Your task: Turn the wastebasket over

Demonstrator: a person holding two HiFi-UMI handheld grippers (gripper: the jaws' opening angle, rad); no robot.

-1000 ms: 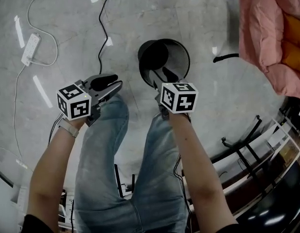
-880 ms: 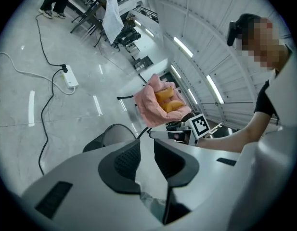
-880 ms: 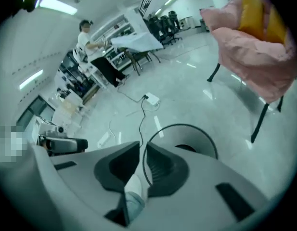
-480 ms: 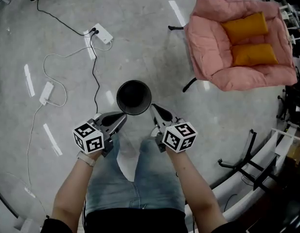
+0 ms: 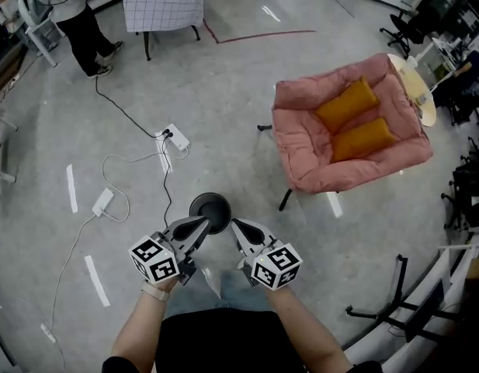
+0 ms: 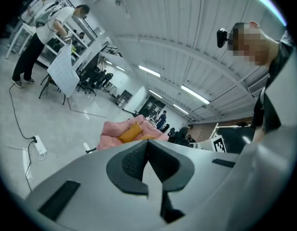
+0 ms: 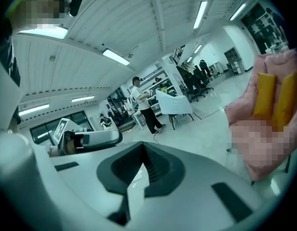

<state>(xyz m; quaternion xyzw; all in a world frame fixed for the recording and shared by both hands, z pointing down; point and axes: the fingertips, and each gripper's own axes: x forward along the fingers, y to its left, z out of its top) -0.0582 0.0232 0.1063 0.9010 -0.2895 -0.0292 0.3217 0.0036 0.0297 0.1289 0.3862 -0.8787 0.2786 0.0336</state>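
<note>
The black round wastebasket (image 5: 209, 210) stands on the grey floor with its open mouth up, small and far below in the head view. My left gripper (image 5: 205, 222) and right gripper (image 5: 234, 224) are held up side by side above it, tips pointing toward each other over its near rim, well clear of it. Both are shut with nothing between the jaws. In the left gripper view the left gripper (image 6: 148, 150) has its pads pressed together, empty. The right gripper (image 7: 142, 154) looks the same in the right gripper view. Neither gripper view shows the wastebasket.
A pink armchair (image 5: 301, 142) with two orange cushions stands right of the basket. A power strip (image 5: 175, 137) and white cables trail on the floor to the left. A checked-cloth table (image 5: 161, 2) and a standing person (image 5: 80, 22) are far back. Metal frames (image 5: 402, 301) line the lower right.
Both grippers have risen from beside the basket's rim and their jaws have closed empty. The basket now looks much smaller and farther below, and more of the room shows.
</note>
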